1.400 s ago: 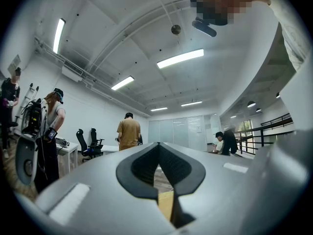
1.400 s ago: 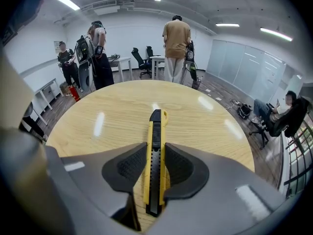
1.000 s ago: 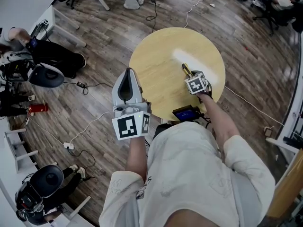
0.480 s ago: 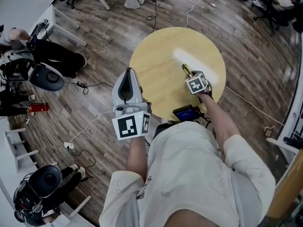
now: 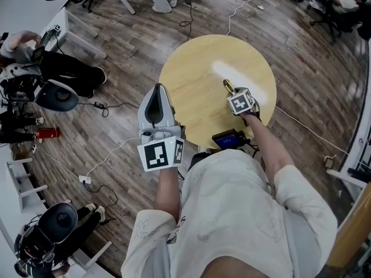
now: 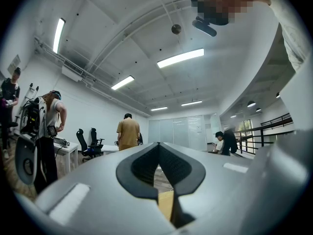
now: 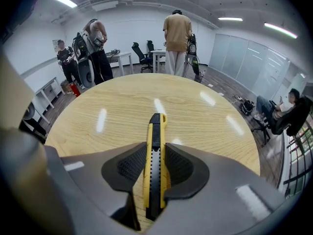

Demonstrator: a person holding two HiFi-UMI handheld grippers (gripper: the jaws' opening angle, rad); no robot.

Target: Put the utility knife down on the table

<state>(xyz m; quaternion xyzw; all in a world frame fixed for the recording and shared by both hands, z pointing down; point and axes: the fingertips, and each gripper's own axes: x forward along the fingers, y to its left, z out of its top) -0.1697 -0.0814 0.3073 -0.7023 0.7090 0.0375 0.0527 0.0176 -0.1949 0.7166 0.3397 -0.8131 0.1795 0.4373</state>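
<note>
A yellow and black utility knife (image 7: pixel 155 131) sits between the pads of my right gripper (image 7: pixel 156 148), pointing away across the round wooden table (image 7: pixel 98 116). The jaws have just been opening slightly, but both pads still lie against the knife's sides. In the head view the right gripper (image 5: pixel 231 91) is low over the table (image 5: pixel 197 57) at its right side, with the knife's (image 5: pixel 227 85) tip sticking out. My left gripper (image 5: pixel 156 91) hangs level at the table's left edge, shut with nothing held. Its pads meet in the left gripper (image 6: pixel 158 147) view.
A dark blue device (image 5: pixel 227 139) sits at the table's near edge by my body. Cables (image 5: pixel 110 152) run over the wooden floor. People with equipment stand at desks on the left (image 5: pixel 35 74), and a person (image 7: pixel 176 38) stands beyond the table.
Neither gripper has moved, and the knife stays between the right jaws. Only the people and gear at the left edge have shifted a little.
</note>
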